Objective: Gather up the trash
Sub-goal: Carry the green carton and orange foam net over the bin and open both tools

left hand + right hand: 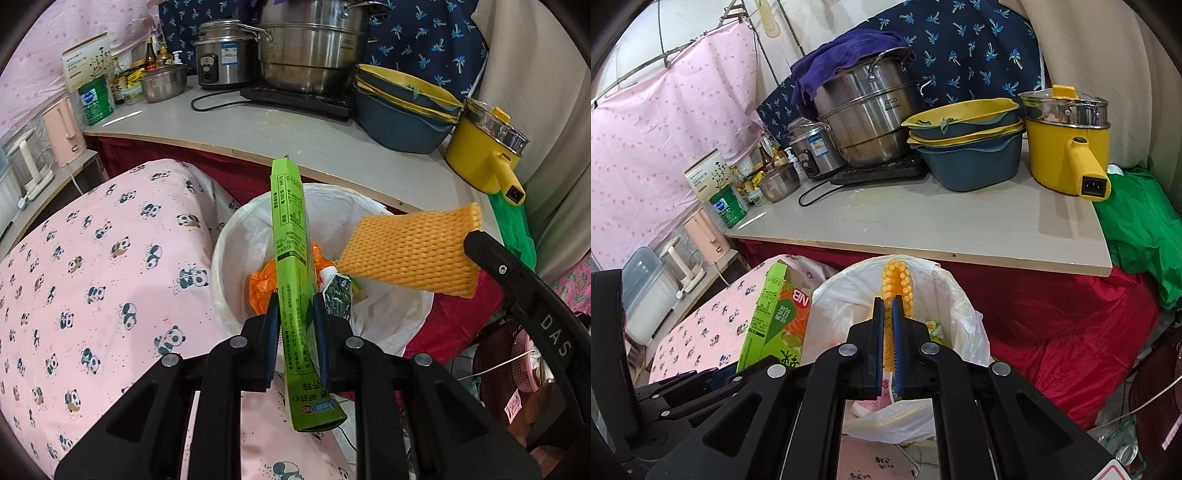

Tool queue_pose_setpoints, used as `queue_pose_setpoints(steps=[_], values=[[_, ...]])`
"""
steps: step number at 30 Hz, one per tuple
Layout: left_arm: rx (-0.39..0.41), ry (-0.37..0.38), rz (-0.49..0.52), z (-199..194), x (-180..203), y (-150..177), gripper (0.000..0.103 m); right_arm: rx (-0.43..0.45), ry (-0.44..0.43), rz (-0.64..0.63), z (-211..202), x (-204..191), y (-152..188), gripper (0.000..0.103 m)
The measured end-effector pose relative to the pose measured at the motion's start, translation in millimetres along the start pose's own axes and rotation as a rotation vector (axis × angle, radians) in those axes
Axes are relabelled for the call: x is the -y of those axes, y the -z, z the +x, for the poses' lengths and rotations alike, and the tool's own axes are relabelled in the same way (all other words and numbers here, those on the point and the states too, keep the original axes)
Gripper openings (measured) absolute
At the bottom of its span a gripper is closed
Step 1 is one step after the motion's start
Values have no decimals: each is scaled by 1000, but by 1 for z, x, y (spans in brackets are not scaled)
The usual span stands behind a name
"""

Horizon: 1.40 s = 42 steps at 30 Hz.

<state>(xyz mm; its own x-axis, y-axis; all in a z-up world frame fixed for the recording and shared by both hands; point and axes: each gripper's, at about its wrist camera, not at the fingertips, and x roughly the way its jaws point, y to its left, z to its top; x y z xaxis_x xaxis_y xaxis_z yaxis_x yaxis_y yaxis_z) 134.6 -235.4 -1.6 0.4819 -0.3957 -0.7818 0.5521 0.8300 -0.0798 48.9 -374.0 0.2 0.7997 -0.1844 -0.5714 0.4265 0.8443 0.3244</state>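
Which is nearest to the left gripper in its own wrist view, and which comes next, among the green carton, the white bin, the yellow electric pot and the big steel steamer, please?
From the left gripper:
1. Green carton, clamped between its fingers.
2. White bin, just beyond and below.
3. Yellow electric pot, on the right end of the counter.
4. Big steel steamer, at the back of the counter.

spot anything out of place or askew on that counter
Yes: a purple cloth is draped over the lid of the tall steel stockpot, and the stacked blue-and-yellow plastic basins sit tilted rather than nested flat. No spill shows.
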Motion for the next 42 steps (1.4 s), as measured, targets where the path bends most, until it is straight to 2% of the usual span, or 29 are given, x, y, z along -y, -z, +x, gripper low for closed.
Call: queue_pose_setpoints(steps=[6, 18, 31, 33, 35, 37, 39, 42], values=[[-23, 28, 23, 18, 4, -4, 18, -8, 16, 1, 7, 4, 2, 5], [-18, 42, 73, 38, 9, -12, 18, -22, 35, 11, 24, 11, -1, 5], [-29, 34, 54, 56, -1, -16, 19, -49, 18, -12, 45, -2, -2, 5], [-22, 31, 47, 56, -3, -16, 29, -52, 19, -19, 48, -6, -2, 6], [-4, 20, 37, 55, -6, -17, 46, -61, 17, -27, 52, -8, -3, 7], [8, 16, 24, 53, -10, -18, 54, -69, 15, -31, 55, -9, -3, 8], [12, 10, 18, 52, -14, -20, 58, -84, 10, -31, 58, -11, -3, 11], [25, -2, 9, 47, -21, -20, 61, -80, 5, -28, 57, -13, -2, 21]])
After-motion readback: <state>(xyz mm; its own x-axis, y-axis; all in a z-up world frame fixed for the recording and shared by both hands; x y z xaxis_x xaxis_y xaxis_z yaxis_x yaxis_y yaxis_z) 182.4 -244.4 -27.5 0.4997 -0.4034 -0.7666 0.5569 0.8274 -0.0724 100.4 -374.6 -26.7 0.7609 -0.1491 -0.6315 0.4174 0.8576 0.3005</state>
